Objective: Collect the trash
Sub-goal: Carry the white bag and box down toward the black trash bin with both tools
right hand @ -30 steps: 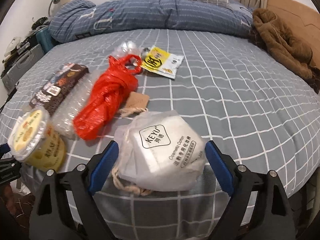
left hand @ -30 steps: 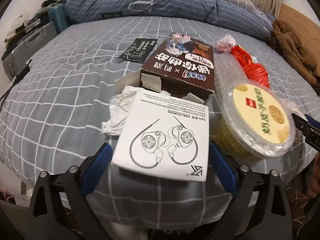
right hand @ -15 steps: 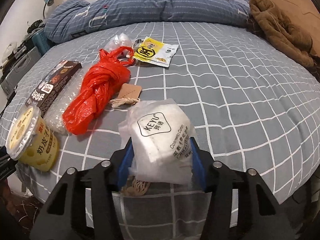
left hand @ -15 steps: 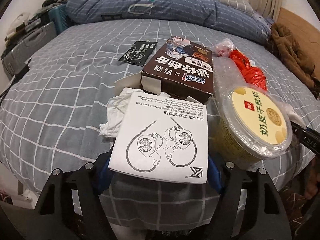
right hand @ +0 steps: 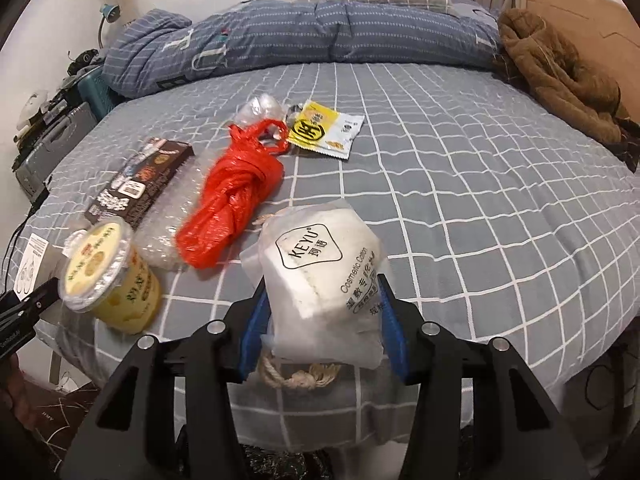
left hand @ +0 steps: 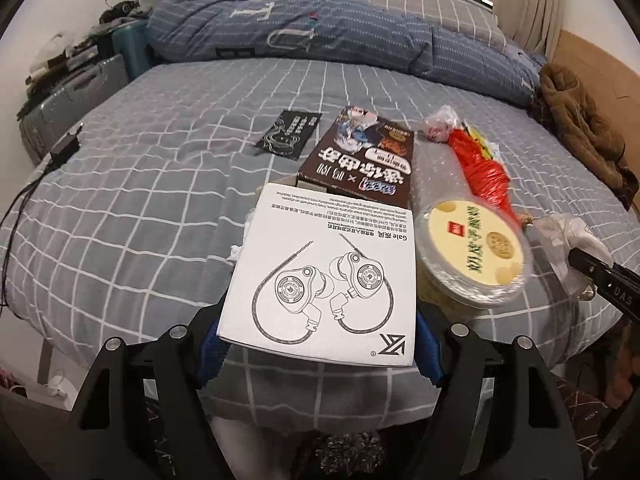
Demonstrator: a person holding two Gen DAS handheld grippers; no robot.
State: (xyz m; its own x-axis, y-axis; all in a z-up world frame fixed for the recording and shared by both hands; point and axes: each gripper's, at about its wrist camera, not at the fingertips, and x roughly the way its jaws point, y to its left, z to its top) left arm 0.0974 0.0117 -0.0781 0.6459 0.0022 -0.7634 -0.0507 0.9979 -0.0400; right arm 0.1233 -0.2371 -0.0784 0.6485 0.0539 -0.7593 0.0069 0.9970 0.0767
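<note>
My left gripper point(left hand: 318, 344) is shut on a white earphone box point(left hand: 326, 276) and holds it a little above the bed's near edge. My right gripper point(right hand: 322, 320) is shut on a clear bag of cotton pads point(right hand: 320, 276) with a rope handle, also raised. On the grey checked bed point(right hand: 460, 184) lie a yellow lidded tub point(right hand: 106, 272), a red plastic bag point(right hand: 236, 196), bubble wrap point(right hand: 176, 204), a brown carton point(left hand: 362, 160), a yellow sachet point(right hand: 324, 130) and a black card point(left hand: 290, 134). The tub also shows in the left wrist view point(left hand: 474, 256).
A rolled blue duvet point(left hand: 320, 36) lies across the far side of the bed. A brown coat point(right hand: 560, 76) is heaped at the far right. Suitcases point(left hand: 76, 92) and clutter stand to the left. A charger and cable point(left hand: 64, 148) rest on the bed's left edge.
Both grippers closed, the left on the white box, the right on the cotton pad bag. Both items have since been lifted off the bed.
</note>
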